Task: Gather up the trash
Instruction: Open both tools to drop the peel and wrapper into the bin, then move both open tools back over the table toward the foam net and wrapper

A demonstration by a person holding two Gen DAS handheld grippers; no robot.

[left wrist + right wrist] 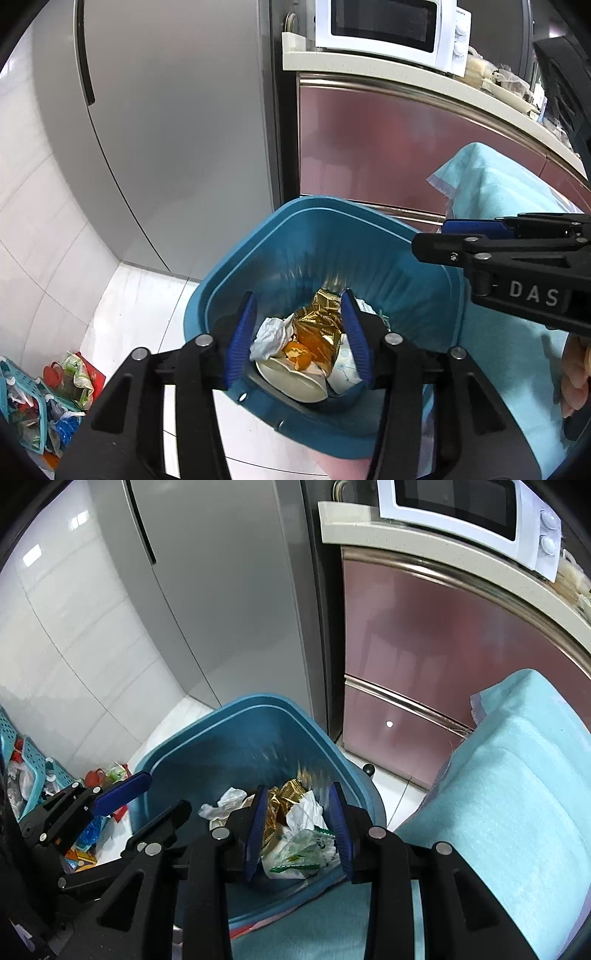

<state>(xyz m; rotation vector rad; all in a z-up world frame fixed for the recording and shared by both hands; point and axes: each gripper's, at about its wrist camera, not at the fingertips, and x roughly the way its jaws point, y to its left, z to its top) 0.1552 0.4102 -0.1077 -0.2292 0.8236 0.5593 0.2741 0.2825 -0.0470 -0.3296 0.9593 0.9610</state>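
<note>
Both of your grippers hang over the blue trash bin (pixel 236 280), pointing down into it. Your left gripper (pixel 299 332) has its blue-padded jaws parted with nothing pressed between them; through the gap you see the trash lying at the bottom of the bin. Your right gripper (pixel 298 827) also stands with its jaws apart, and no item is clamped between its pads.

Inside the bin lie a crumpled gold foil wrapper (pixel 319 325), a wad of white tissue (pixel 271 334), pieces of orange peel (pixel 295 352) and a white paper bowl (pixel 291 380). From the right wrist view you also see a clear plastic wrapper with green print (pixel 301 853) on top of the pile, just below the gripper's pads.

A light blue cloth (pixel 509 797) covers the surface just beside the bin on the right. Behind the bin stand a grey refrigerator (pixel 166 129) and a pink cabinet front (pixel 388 147), with a white microwave (pixel 391 29) on the counter above. On the white floor to the left, well apart from the bin, a teal basket (pixel 22 410) sits among assorted packets.
</note>
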